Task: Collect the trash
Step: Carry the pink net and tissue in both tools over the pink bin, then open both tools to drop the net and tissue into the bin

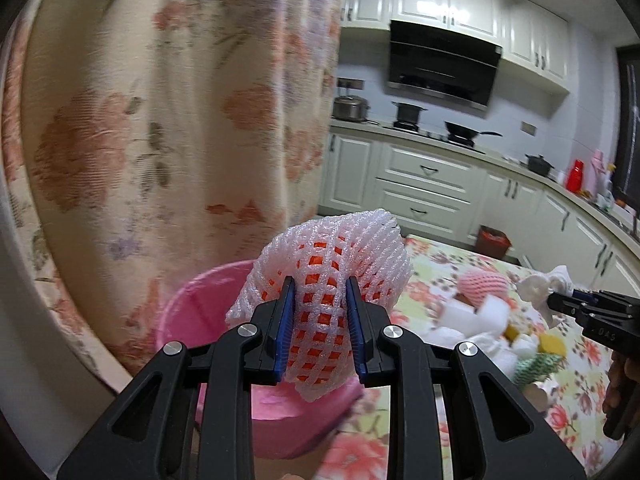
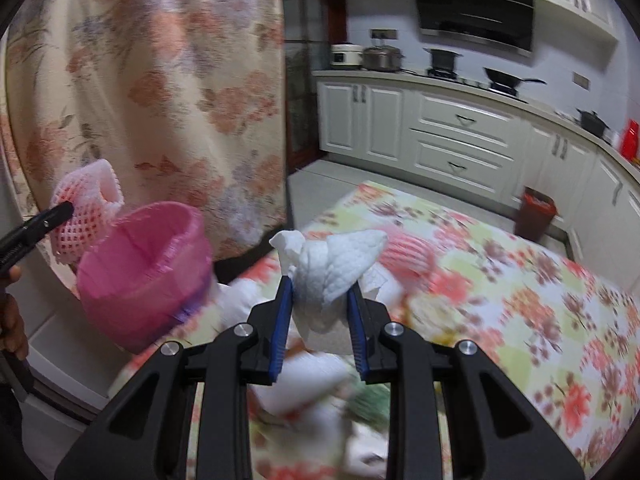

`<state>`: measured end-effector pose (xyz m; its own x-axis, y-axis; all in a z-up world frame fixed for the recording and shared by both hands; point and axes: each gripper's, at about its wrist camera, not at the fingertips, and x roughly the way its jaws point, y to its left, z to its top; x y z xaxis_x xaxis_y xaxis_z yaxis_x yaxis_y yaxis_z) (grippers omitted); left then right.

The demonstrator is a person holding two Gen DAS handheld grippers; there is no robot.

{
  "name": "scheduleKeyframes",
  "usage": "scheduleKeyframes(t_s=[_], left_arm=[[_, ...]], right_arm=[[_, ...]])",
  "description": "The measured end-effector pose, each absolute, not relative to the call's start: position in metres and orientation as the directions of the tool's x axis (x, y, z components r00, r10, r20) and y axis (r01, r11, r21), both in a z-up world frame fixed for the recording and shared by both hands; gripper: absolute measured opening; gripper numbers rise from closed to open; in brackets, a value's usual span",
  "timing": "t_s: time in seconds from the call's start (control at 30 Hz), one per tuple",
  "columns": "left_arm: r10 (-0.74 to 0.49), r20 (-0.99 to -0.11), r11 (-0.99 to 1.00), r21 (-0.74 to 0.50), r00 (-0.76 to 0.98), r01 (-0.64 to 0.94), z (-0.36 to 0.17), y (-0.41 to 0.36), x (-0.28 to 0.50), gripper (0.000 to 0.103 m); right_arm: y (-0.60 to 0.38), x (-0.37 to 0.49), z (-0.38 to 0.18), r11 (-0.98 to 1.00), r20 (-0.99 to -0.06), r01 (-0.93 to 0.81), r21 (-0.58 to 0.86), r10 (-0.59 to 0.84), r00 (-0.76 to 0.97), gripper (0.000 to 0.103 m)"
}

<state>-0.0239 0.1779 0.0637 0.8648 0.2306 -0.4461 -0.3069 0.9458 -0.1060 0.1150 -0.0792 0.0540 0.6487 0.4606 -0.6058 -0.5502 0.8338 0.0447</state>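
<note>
My left gripper [image 1: 320, 292] is shut on a white foam fruit net [image 1: 332, 264] with orange showing through its mesh. It hangs just above the near rim of a pink bin [image 1: 188, 312] lined with a pink bag. From the right wrist view the same net [image 2: 86, 208] sits left of and above the pink bin [image 2: 144, 276], with the left gripper's black finger [image 2: 44, 222] on it. My right gripper [image 2: 320, 292] is shut on a crumpled white paper towel [image 2: 332, 268], held above the table to the right of the bin. That gripper [image 1: 560, 302] also appears at the right edge of the left wrist view.
A floral tablecloth [image 2: 520, 280] covers the table, strewn with more trash: white tissues [image 1: 472, 320], a pink foam net [image 1: 484, 284], yellow and green scraps [image 1: 540, 356]. A floral curtain [image 1: 160, 120] hangs behind the bin. A dark red floor bin [image 2: 536, 216] stands by the kitchen cabinets [image 2: 460, 132].
</note>
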Motion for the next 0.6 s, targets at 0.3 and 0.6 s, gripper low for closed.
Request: scheduleKeyframes(t_s=[0.3,0.6], left_arm=[[0.298,-0.440,0.919,-0.107,0.847,-0.379,0.063,0.212,-0.036,0.024],[0.333,-0.441,0.906,-0.094,0.833,-0.412,0.061,0.230,-0.041,0.025]], right_arm=[[0.016,0.113,0.074,0.728,-0.591,-0.684,0.050,0.573,0.567,0.026],[0.093,0.113,0.075,0.627,-0.604,-0.775,0.081,0.649,0.462,0.027]])
